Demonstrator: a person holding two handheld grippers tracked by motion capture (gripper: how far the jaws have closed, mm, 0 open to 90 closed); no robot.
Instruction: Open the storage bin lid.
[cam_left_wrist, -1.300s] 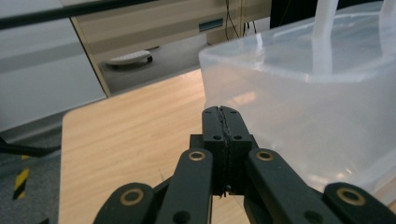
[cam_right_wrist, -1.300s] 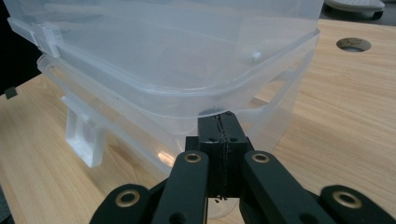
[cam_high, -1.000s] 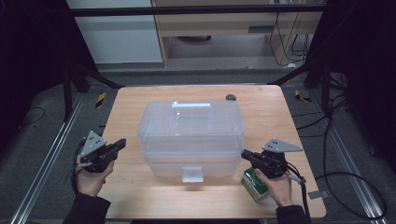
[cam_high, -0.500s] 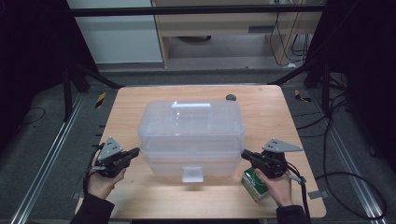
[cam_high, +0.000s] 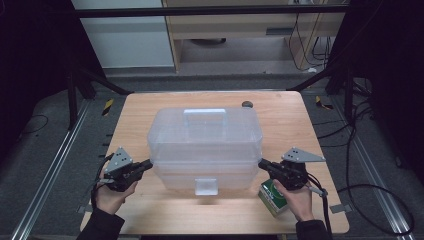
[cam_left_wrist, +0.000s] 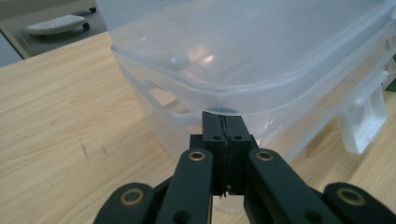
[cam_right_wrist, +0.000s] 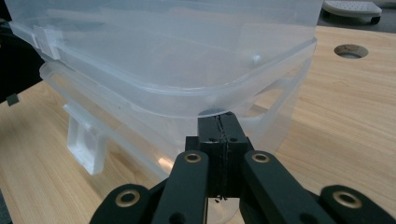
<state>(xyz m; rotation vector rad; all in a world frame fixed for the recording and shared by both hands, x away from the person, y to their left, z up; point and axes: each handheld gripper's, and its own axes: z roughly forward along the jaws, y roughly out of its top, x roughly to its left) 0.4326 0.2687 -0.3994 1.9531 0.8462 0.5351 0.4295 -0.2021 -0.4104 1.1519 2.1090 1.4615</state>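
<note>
A large translucent frosted plastic storage box with rounded corners and a flat top handle sits at the middle of the pale wood-grain tabletop, long axis running left to right, white front latch facing the person. The left gripper and right gripper, matte black, fingers clenched on nothing, tips under the lid rim at the box's 2 ends. A green carton lies under the right hand.

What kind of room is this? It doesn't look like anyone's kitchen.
Probably a lab or workshop set up for recording handling work. A bare wooden table stands inside a dark metal frame, loose cables trail over the grey floor, and a person works at a clear plastic box with hand-held grippers.
</note>
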